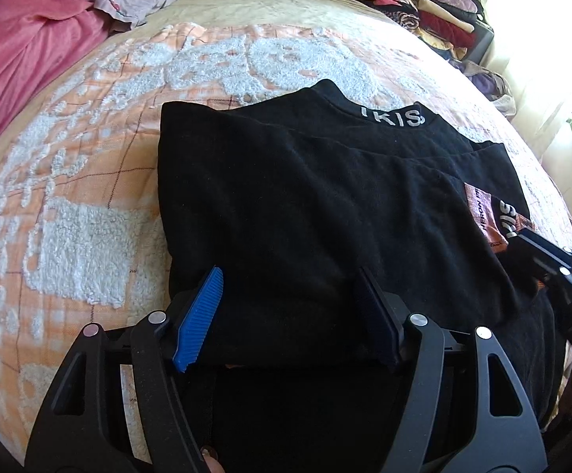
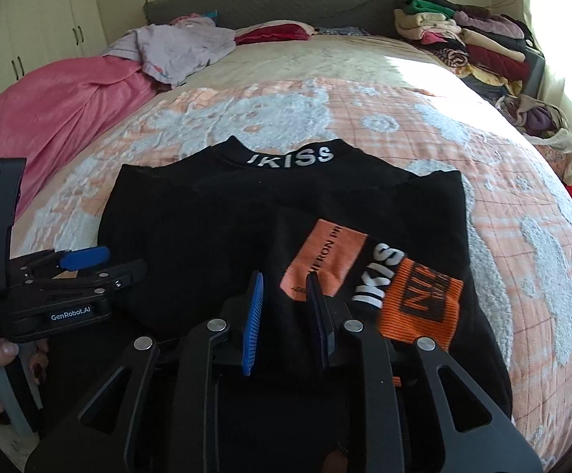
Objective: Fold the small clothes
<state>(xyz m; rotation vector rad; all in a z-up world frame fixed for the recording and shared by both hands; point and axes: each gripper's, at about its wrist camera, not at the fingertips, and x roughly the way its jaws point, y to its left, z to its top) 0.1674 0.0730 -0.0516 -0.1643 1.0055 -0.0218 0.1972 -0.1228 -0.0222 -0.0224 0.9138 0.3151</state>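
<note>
My left hand-held gripper [image 1: 288, 315], jaws wide apart, straddles the near edge of the folded black top [image 1: 325, 197] on the bed [image 1: 88, 197]. My right hand-held gripper [image 2: 284, 321], jaws partly apart, rests over its orange sleeve [image 2: 420, 299].

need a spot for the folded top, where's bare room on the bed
Bare patches: bedspread between black top and pink sheet, and right of the top. Crowded: clothes stacks far right, lilac garment far left.
</note>
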